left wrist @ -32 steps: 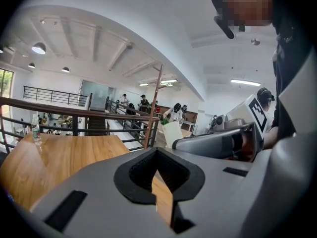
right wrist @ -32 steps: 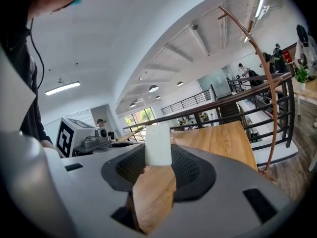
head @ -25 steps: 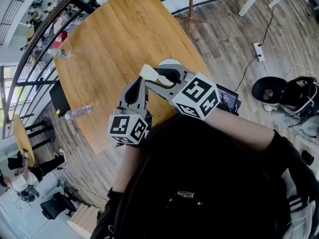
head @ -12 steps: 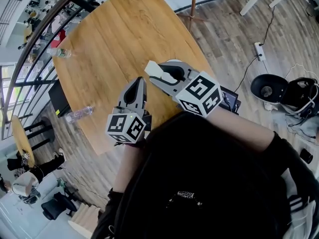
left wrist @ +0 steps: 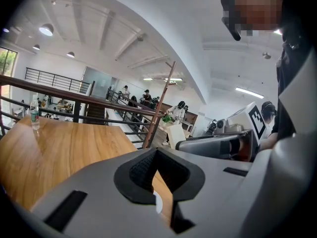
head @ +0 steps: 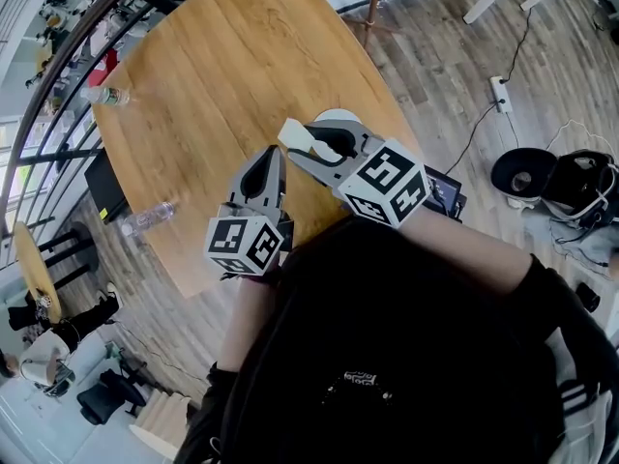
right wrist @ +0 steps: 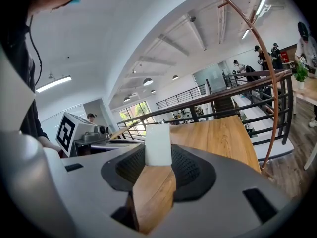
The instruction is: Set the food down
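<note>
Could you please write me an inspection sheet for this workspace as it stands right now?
Surface: wooden table, plain wood-grain top.
Job's things: white block, presumably the food, held over the table; a pale round thing beneath it, perhaps a plate, mostly hidden.
Clutter: upright water bottle at the table's far edge; lying water bottle near its left edge.
Grippers: right gripper shut on the white block; left gripper shut, nothing between its jaws.
Cables: power strip with its lead on the floor, right of the table.
Surroundings: wooden floor, railing beyond the table, people far off.
</note>
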Tool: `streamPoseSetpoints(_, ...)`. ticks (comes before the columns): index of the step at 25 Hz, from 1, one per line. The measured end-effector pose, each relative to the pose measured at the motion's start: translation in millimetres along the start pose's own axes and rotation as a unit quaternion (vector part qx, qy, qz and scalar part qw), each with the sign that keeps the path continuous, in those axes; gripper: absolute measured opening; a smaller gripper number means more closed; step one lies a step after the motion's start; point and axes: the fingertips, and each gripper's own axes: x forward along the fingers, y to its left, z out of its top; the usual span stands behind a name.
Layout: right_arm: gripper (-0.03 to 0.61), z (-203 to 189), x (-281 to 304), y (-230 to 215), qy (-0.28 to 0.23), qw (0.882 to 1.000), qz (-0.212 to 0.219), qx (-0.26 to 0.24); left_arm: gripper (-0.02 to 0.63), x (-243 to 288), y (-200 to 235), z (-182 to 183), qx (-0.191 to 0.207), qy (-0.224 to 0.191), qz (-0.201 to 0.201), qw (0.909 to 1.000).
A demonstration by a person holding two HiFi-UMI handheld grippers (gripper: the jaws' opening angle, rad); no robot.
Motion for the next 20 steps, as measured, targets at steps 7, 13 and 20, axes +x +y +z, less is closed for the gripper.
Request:
streamPoseSetpoints(7,0.172,-9,5,-1,0.011,1.0,0.003,0.003,0.005,3,1,-11,-0.001,0.014,-0.005,0.9999)
streamPoseSetpoints(13,0.172,-24,8,-5,0.025,1.0,-0.01,0.0,0.005,5,5,-18,-0.006,0.023,-0.009,0.9997)
streamPoseSetpoints(20,0.172,-45,12,-10,0.04,0.999,-0.023,0.003,0.005,1,8,-30,-0.015,0.04,-0.012,0.999)
